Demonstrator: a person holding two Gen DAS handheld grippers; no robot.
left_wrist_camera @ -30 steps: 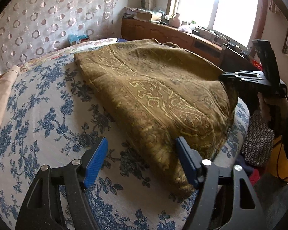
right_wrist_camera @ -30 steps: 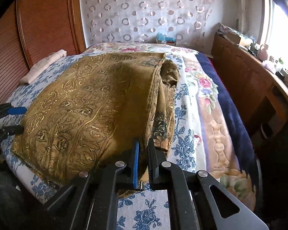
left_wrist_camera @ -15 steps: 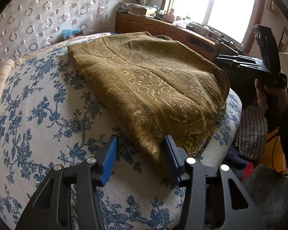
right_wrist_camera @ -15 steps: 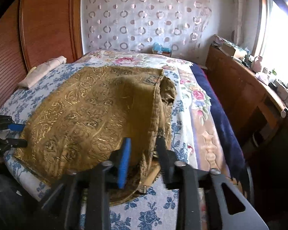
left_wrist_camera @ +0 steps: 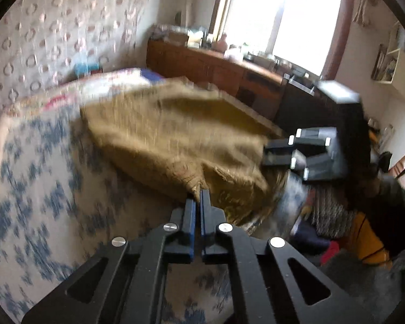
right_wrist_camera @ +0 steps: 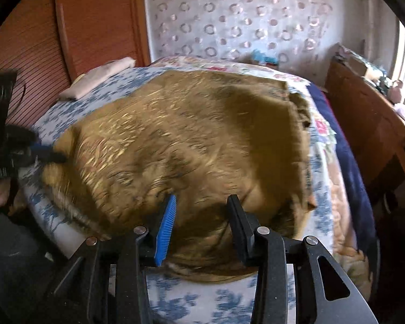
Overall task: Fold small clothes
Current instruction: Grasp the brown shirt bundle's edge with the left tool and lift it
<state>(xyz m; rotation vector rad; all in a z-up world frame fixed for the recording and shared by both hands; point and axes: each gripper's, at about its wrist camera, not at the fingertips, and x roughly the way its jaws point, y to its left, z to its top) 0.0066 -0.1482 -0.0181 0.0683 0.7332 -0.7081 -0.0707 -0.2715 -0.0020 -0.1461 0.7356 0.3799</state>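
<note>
A brown-gold patterned cloth (left_wrist_camera: pixel 175 135) lies spread on the bed with the blue-flowered sheet (left_wrist_camera: pixel 40 189). My left gripper (left_wrist_camera: pixel 198 197) is shut on the cloth's near corner and holds it lifted a little. The cloth (right_wrist_camera: pixel 189 140) also fills the right wrist view. My right gripper (right_wrist_camera: pixel 201 205) is open with its fingers over the cloth's near edge, empty. The right gripper (left_wrist_camera: pixel 272 154) also shows in the left wrist view at the cloth's far edge. The left gripper (right_wrist_camera: pixel 48 156) shows at the left in the right wrist view, on the cloth's corner.
A folded beige cloth (right_wrist_camera: pixel 97 77) lies at the bed's far left by the wooden headboard (right_wrist_camera: pixel 94 21). A wooden sideboard (left_wrist_camera: pixel 216 67) with clutter stands under the window. A dark blue blanket (right_wrist_camera: pixel 348 162) runs along the bed's right side. Clothes lie on the floor (left_wrist_camera: pixel 332 216).
My left gripper has closed on the cloth's near corner and pulled it up. My right gripper has opened wider and let go of the cloth's edge. Both views are blurred from motion.
</note>
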